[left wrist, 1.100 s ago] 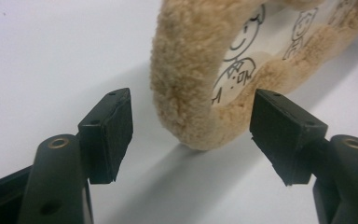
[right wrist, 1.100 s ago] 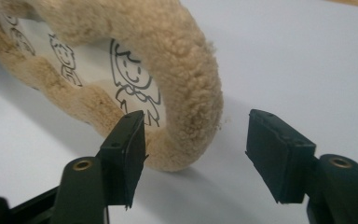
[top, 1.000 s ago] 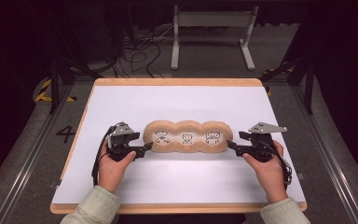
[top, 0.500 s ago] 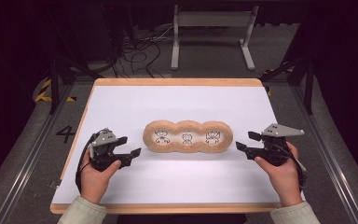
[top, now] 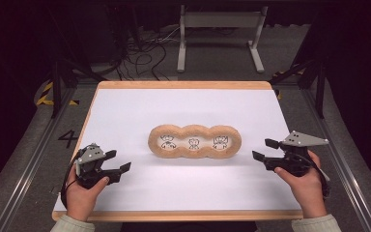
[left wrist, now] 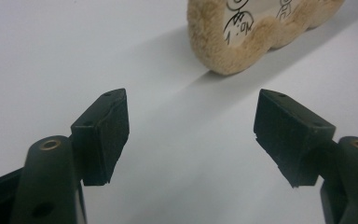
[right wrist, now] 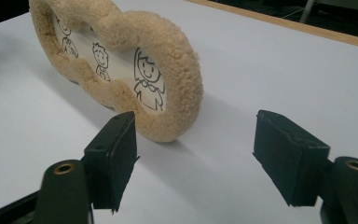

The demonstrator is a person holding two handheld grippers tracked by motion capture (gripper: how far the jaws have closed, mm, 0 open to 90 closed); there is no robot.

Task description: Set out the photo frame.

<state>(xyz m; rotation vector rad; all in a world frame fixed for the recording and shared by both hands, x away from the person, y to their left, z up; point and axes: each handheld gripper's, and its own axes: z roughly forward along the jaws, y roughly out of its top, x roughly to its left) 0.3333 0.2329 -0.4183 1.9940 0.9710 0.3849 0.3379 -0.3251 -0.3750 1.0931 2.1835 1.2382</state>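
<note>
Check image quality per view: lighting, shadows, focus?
High view: white table top evenly lit, surroundings nearly black, picture soft overall. Left gripper view: plush frame throws a soft shadow toward the camera; the fingers are sharp, the drawings slightly blurred. Right gripper view: the frame's fuzz and drawings are crisp, with a broad shadow beneath it; no glare.

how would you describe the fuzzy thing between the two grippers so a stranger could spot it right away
On the white table top with its wooden rim, look near the middle. There stands a tan fuzzy three-lobed frame, its three openings each showing a black line-drawn cartoon figure. Nothing else on the table is soft or tan.
</note>
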